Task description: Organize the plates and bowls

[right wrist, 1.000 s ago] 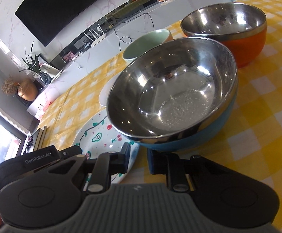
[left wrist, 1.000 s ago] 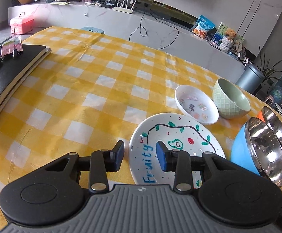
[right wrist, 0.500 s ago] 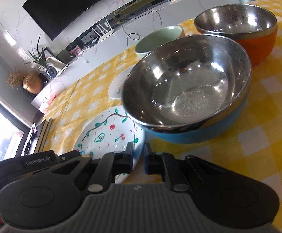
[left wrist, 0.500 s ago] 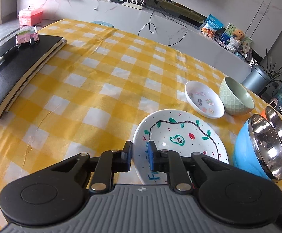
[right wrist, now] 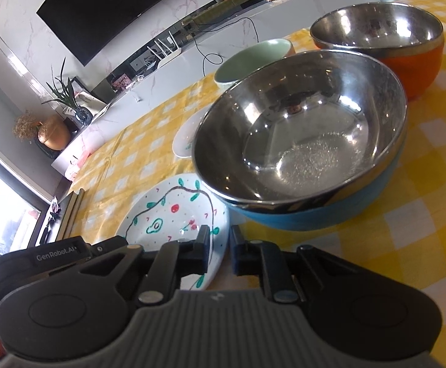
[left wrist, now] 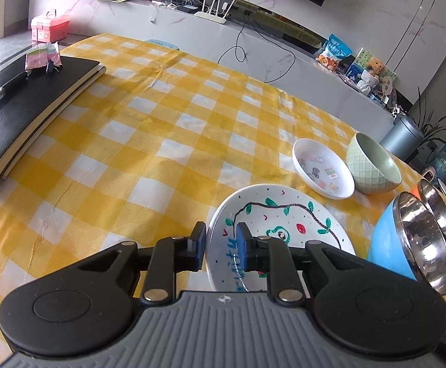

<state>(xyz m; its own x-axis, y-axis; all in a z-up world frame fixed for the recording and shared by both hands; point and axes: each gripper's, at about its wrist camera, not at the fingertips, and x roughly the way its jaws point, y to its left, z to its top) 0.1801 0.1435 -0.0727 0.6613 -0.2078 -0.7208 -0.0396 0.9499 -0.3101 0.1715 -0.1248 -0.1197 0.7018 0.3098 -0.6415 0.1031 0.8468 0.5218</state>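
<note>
Two grippers low over the desk, yellow-check cloth. Left gripper: jaws narrow, opening slightly, straddling the near rim of the round white hand-painted plate; pads not visibly pressing. Right gripper: jaws nearly together, opening slightly, nothing between; same plate just left of them, blue steel-lined bowl just ahead. Orange steel-lined bowl, pale green ceramic bowl, small white dish farther ahead. Judgement: seat rim deep between pads before closing; lift level, clear of blue bowl. Both grippers pitched downward.
</note>
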